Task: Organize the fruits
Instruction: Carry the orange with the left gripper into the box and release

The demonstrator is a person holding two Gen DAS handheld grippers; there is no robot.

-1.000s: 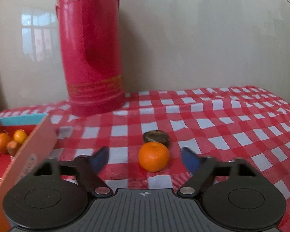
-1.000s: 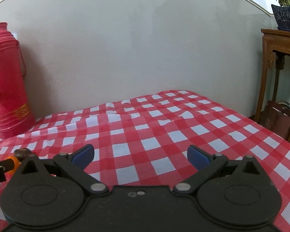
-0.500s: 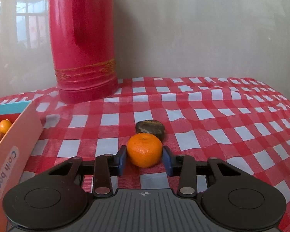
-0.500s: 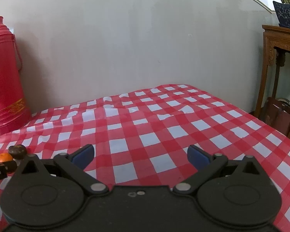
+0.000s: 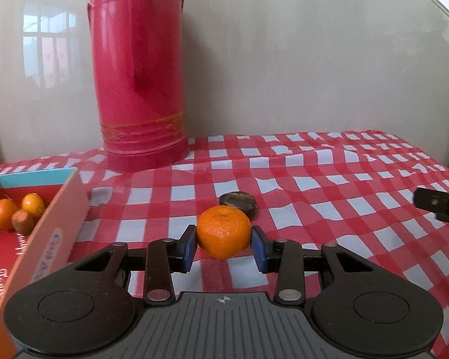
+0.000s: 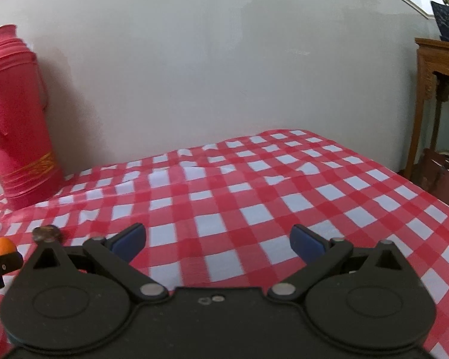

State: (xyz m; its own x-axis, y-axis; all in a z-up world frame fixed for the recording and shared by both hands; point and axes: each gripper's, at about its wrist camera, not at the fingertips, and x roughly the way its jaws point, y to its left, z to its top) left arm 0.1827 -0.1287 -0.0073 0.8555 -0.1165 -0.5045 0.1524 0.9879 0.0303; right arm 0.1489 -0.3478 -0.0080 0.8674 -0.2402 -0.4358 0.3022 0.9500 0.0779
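Note:
My left gripper (image 5: 224, 243) is shut on an orange mandarin (image 5: 223, 231), held a little above the red checked tablecloth (image 5: 329, 197). A dark brown round fruit (image 5: 238, 202) lies on the cloth just behind it. An orange cardboard box (image 5: 49, 239) at the left holds two small oranges (image 5: 18, 209) and a brownish fruit (image 5: 22, 226). My right gripper (image 6: 218, 243) is open and empty over the cloth. In the right wrist view the mandarin (image 6: 2, 246) and the dark fruit (image 6: 46, 233) show at the far left.
A tall red thermos (image 5: 139, 71) stands at the back against the wall; it also shows in the right wrist view (image 6: 16, 119). A wooden side table (image 6: 437, 89) stands beyond the table's right edge. The right gripper's tip (image 5: 438, 205) shows at the left view's right edge.
My left gripper closed on the mandarin and lifted it slightly off the cloth. The right gripper stayed open and shifted only slightly.

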